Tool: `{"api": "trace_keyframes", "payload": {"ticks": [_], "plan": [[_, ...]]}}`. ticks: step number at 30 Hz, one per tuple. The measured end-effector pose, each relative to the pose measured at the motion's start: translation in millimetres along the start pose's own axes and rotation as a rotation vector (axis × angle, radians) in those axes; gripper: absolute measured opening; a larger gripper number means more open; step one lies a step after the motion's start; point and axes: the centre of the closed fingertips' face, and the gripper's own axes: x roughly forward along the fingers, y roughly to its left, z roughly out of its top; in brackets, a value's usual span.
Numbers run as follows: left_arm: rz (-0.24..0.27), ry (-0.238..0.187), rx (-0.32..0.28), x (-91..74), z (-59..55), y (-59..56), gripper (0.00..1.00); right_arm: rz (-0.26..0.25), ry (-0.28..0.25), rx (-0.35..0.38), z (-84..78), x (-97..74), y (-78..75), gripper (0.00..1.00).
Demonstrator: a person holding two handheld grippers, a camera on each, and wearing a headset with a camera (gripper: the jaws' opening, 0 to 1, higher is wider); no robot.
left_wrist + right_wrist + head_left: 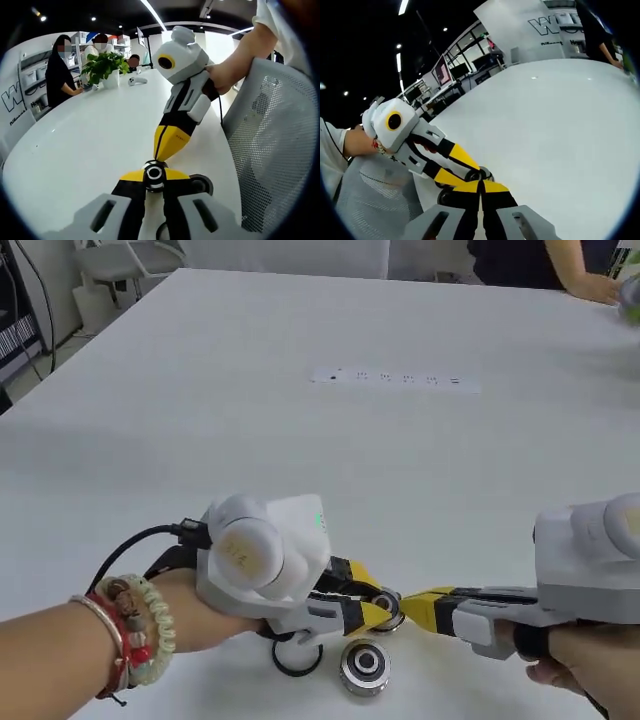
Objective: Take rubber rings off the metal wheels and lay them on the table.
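Note:
A small metal wheel [389,608] with a black rubber ring around it is held just above the table between both grippers. My left gripper [375,610] is shut on this wheel [154,174], its yellow jaws clamping it from both sides. My right gripper [410,604] comes in from the right with its jaws pressed together at the wheel's rim [483,175], pinching the ring's edge. A second metal wheel [364,665] lies flat on the table near the front edge. A loose black rubber ring [298,657] lies to its left, partly under the left gripper.
A flush socket strip [395,378] is set into the middle of the white table [300,460]. A person's hand [598,285] rests at the far right corner. A potted plant [105,65] and seated people are at the far end. A mesh chair [272,150] stands close behind.

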Motion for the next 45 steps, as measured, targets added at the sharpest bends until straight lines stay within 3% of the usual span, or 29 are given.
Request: {"api": "trace_keyframes", "payload": {"ticks": [10, 22, 26, 29, 37, 39, 40, 45], "plan": [[-0.003, -0.01, -0.018, 0.3, -0.1, 0.7, 0.07, 0.019, 0.0, -0.054, 3.2, 1.4, 6.6, 0.0], [-0.013, -0.04, -0.056, 0.4, -0.9, 1.2, 0.07, 0.04, -0.01, -0.046, 5.0, 0.2, 10.2, 0.0], [-0.013, -0.041, -0.056, 0.5, -0.7, 1.1, 0.07, 0.068, -0.026, -0.039, 8.4, 0.5, 13.8, 0.0], [-0.012, -0.044, -0.059, 0.3, -0.9, 1.3, 0.07, 0.118, -0.064, 0.018, 13.5, -1.3, 19.5, 0.0], [0.008, -0.071, -0.086, 1.1, -0.4, 1.7, 0.07, 0.046, -0.03, -0.03, 7.8, -2.3, 2.1, 0.0], [0.013, -0.087, -0.094, 0.6, -0.9, 1.2, 0.07, 0.039, -0.014, -0.001, 4.9, -2.5, -0.3, 0.0], [0.01, -0.088, -0.099, 0.8, -0.8, 1.7, 0.07, 0.051, -0.031, 0.02, 6.8, -3.8, 0.1, 0.0], [0.0, -0.06, -0.103, 1.7, 0.6, 1.7, 0.08, 0.046, -0.028, 0.034, 4.4, -6.4, -3.0, 0.0]]}}
